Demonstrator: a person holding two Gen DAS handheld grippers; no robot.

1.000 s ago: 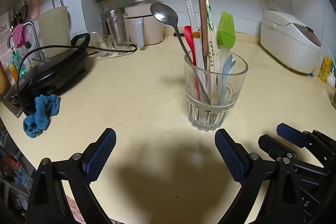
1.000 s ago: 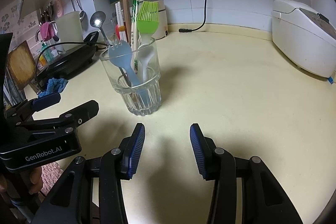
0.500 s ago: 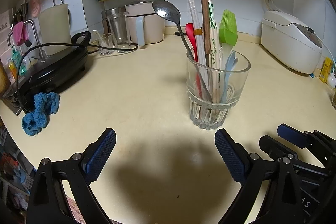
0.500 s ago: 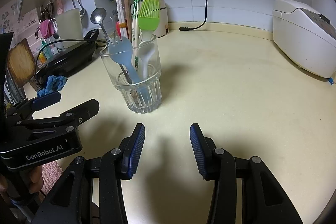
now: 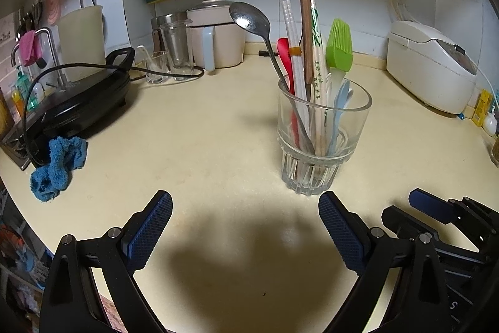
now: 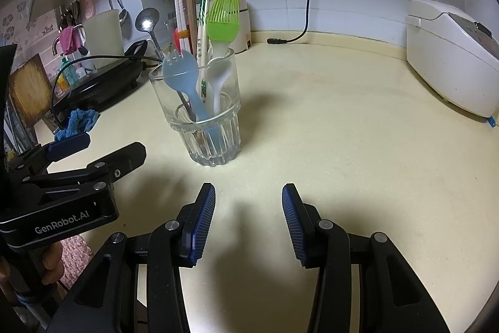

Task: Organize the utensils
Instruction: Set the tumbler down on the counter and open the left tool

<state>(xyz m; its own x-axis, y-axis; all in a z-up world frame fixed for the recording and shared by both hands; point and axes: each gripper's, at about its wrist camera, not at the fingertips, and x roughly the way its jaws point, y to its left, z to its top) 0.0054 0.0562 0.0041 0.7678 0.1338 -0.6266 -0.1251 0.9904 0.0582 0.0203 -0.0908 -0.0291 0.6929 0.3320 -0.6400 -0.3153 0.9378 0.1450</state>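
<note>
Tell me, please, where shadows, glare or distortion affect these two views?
Left wrist: a dark shadow lies on the countertop between the left gripper's fingers; glare on the metal spoon.
Right wrist: fisheye bends the wall edges; sharp focus on the glass cup.

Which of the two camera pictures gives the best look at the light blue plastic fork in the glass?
The right wrist view: the light blue fork faces the camera at the front of the glass, tines clearly visible. In the left wrist view the fork stands edge-on behind the chopsticks, so its tines are hard to make out.
</note>
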